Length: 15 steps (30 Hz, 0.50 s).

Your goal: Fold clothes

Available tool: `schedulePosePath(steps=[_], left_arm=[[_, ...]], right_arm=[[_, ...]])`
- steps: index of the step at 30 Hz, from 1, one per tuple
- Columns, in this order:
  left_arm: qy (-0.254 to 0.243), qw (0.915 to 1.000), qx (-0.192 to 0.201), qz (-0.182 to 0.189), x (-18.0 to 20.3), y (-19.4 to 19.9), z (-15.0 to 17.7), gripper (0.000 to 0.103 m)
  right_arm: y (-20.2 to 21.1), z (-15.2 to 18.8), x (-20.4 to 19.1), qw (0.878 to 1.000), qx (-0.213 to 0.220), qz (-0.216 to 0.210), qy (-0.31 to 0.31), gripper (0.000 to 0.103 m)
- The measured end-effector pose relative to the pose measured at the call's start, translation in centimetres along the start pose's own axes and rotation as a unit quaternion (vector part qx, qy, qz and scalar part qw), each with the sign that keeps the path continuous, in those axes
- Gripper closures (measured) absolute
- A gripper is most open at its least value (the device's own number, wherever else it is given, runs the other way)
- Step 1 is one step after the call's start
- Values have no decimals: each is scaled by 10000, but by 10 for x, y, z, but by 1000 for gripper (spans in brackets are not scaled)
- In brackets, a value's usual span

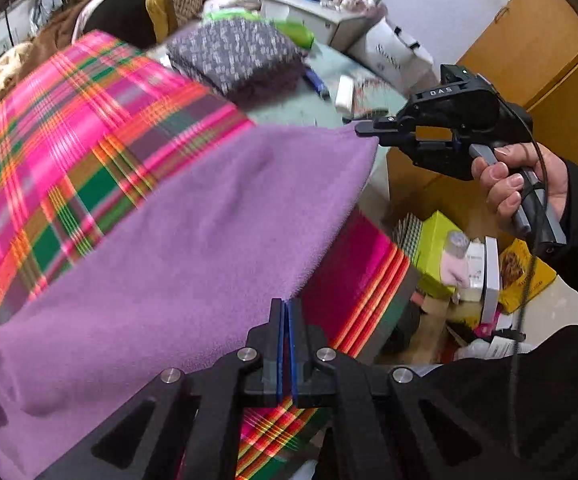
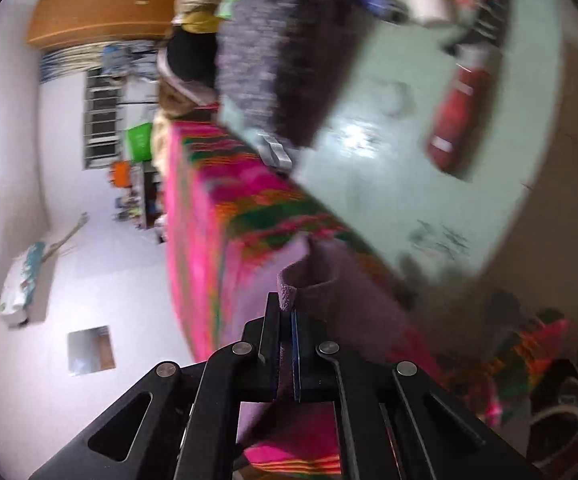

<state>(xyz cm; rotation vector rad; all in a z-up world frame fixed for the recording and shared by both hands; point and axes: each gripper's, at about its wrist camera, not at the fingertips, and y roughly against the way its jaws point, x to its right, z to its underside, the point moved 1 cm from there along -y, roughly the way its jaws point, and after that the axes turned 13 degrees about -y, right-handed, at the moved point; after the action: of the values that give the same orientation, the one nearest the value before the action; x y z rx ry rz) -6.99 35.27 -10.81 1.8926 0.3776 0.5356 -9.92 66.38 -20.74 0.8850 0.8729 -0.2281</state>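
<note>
While the purple cloth (image 1: 177, 240) lies over the plaid bedspread (image 1: 69, 128), my left gripper (image 1: 287, 308) pinches its near edge, jaws together on it; my right gripper (image 2: 287, 312) clamps the far corner, beside the pale green table (image 2: 409, 140).

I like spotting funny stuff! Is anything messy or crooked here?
Nothing on the bed looks wrong: the purple cloth is stretched flat between both claws. The mess is on the floor, where boxes sit jumbled beside the bed.
</note>
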Motion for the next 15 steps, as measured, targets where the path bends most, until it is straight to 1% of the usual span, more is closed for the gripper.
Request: schedulePosePath(steps=[2,6,13,15], left_arm=[[10,10000,-86,28,1,-10,1,101],[-46,9998,-169,-3,6,-20,0,101],[-33,9998,-200,-89,8,-25,-2,101],[-66,9997,-215,-101,9,-24,-2,101]], right_arm=[[2,2,22,9997,30,188,-140,99],[3,1,32,9995,103,245,-166,99],[-1,-4,20,9994,288,154,75,98],[0,-3,23,9993,294,216,130,99]])
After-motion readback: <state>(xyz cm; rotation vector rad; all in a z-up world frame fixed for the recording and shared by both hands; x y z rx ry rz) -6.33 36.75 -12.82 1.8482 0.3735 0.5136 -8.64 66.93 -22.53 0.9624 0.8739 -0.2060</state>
